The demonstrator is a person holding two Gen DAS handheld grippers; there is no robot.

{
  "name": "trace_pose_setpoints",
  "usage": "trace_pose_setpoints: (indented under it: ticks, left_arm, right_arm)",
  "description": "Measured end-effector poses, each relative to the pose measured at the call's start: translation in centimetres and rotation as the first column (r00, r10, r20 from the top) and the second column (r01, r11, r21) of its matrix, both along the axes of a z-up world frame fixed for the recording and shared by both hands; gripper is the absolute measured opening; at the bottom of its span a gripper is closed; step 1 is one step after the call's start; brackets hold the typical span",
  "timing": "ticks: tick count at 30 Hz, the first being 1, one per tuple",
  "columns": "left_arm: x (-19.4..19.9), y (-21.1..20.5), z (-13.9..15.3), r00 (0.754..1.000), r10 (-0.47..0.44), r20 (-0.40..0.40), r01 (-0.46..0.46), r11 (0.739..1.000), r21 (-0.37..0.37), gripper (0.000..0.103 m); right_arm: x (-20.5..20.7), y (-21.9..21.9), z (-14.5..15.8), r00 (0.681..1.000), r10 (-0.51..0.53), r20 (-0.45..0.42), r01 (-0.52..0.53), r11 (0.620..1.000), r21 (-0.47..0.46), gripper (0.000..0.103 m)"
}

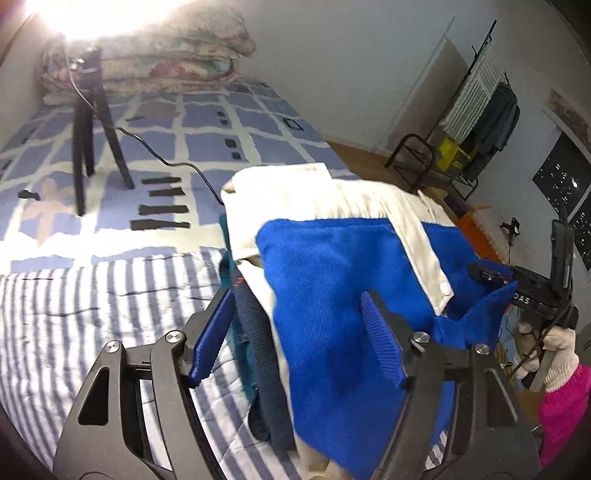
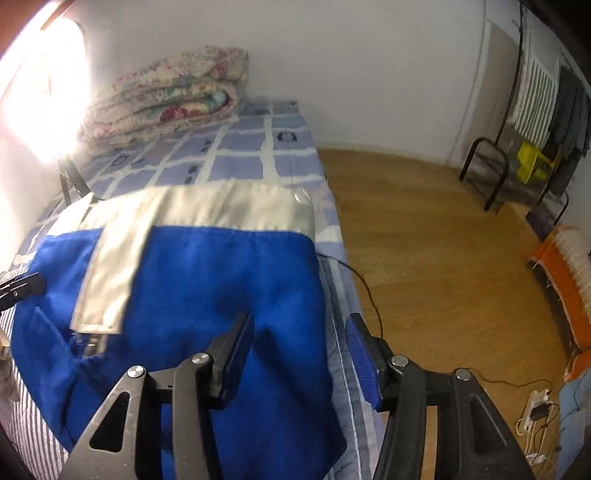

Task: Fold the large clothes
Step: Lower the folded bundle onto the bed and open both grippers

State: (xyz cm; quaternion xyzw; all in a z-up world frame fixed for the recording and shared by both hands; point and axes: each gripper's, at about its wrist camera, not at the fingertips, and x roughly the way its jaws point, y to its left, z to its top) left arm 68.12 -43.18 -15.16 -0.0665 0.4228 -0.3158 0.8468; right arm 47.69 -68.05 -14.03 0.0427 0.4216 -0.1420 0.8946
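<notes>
Black tripod (image 1: 96,122) only in left view

Blue-and-cream garment (image 2: 221,280) lying folded on bed (cream placket strip across blue).

Harsh glare from a lamp (image 1: 74,18) blows out the upper left of both views; fisheye edges bend and darken, with slight blur throughout.

The right gripper (image 2: 301,354), jaws apart, hovers over a blue-and-cream garment (image 2: 207,280) on the bed (image 2: 284,155).
</notes>
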Motion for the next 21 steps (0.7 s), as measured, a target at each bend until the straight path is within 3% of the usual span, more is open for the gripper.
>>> trace_pose_setpoints:
  ticks: [6, 12, 21]
  left_arm:
    - [-2.6, 2.9, 2.8, 0.999, 0.012, 0.052, -0.012, 1.000, -0.010, 0.072]
    - [-7.2, 5.6, 6.7, 0.993, 0.008, 0.116, -0.006, 1.000, -0.017, 0.072]
    - [-18.8, 12.0, 16.2, 0.971, -0.010, 0.237, 0.015, 1.000, -0.019, 0.072]
  right_arm:
    - [-1.6, 2.4, 3.0, 0.998, -0.022, 0.058, 0.025, 0.999, -0.040, 0.053]
    - [-6.0, 5.9, 7.1, 0.994, -0.007, 0.111, 0.014, 0.998, -0.067, 0.053]
    - [-15.2, 14.5, 15.9, 0.979, 0.066, 0.193, -0.047, 0.994, -0.100, 0.053]
